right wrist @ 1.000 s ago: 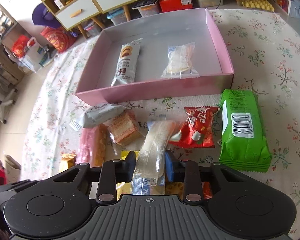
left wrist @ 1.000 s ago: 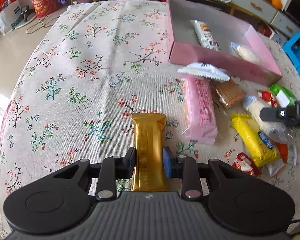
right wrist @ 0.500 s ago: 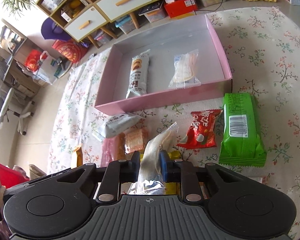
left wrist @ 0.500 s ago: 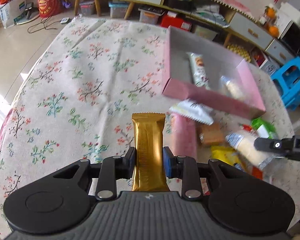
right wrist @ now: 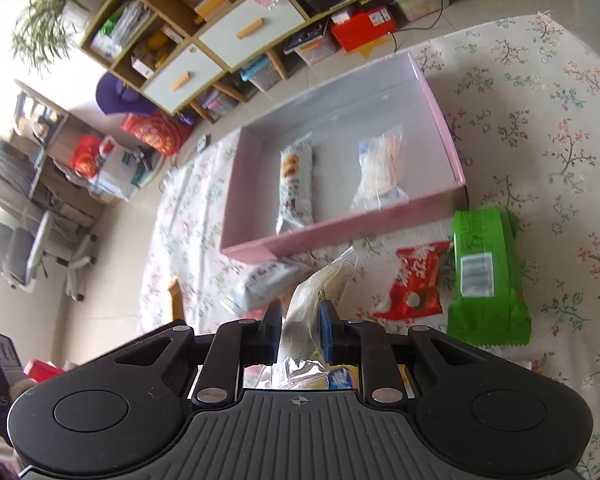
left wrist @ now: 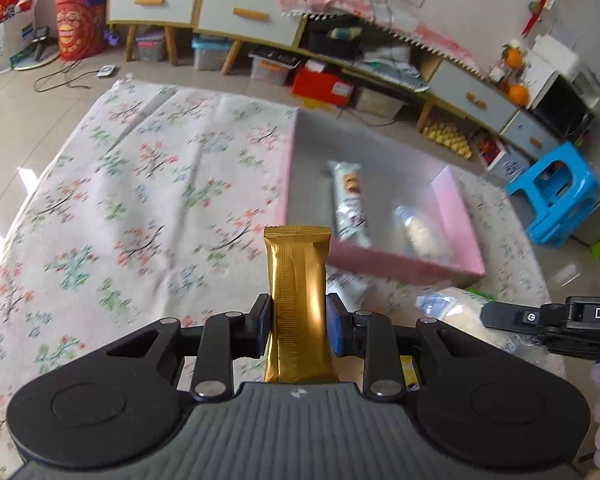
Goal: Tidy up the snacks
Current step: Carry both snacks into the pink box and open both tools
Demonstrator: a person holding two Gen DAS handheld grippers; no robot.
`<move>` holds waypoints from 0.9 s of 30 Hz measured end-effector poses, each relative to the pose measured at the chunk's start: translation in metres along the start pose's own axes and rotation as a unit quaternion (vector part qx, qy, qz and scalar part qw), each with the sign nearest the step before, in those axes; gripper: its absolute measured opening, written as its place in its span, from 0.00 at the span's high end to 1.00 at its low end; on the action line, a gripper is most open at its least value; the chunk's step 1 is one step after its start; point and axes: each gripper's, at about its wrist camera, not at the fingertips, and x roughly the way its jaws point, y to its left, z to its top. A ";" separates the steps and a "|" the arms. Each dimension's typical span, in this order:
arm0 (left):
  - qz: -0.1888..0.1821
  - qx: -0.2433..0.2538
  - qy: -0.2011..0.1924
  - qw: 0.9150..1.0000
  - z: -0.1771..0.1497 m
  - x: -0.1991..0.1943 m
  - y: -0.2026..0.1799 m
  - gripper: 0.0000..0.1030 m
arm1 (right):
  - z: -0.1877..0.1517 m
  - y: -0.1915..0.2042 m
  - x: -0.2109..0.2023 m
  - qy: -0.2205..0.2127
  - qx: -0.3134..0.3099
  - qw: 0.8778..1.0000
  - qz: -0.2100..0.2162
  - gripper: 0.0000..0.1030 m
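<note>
The left gripper (left wrist: pixel 298 322) clamps a gold bar (left wrist: pixel 298 300); the right gripper (right wrist: pixel 300 332) pinches a clear packet (right wrist: pixel 320 292). At two o'clock lie red (right wrist: pixel 414 280) and green packs (right wrist: pixel 484 268) (unsorted). Twelve o'clock: the pink box (right wrist: pixel 440 120) holds two snacks.

The long gold foil snack bar wrapper (left wrist: pixel 298 304) is gleaming with a glossy metallic sheen, fine ribbing running down one edge. The left claw (left wrist: pixel 298 326) pressing on it is showing matt black plastic links, bright metal rivets and a ribbed grey body. The right claw (right wrist: pixel 299 330), built alike, is crinkling a clear shiny plastic cracker packet (right wrist: pixel 312 300). The floral cotton-like tablecloth (left wrist: pixel 140 200) is lying matt and soft over the bench. The pink cardboard box (right wrist: pixel 444 128) is looking smooth, its grey inside dull. The green plastic snack pack (right wrist: pixel 484 272) is reflecting light faintly.
</note>
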 end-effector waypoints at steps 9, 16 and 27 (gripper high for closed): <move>-0.023 0.010 -0.036 0.999 0.022 0.028 -0.014 0.75 | 0.026 -0.012 0.004 -0.041 0.051 0.996 0.055 0.81; -0.010 0.020 -0.049 0.999 0.037 0.057 -0.018 0.75 | 0.050 -0.025 0.036 -0.067 0.064 0.995 0.045 0.81; 0.030 0.025 -0.054 0.998 0.046 0.086 -0.032 0.75 | 0.063 -0.038 0.069 -0.095 0.077 0.991 0.044 0.81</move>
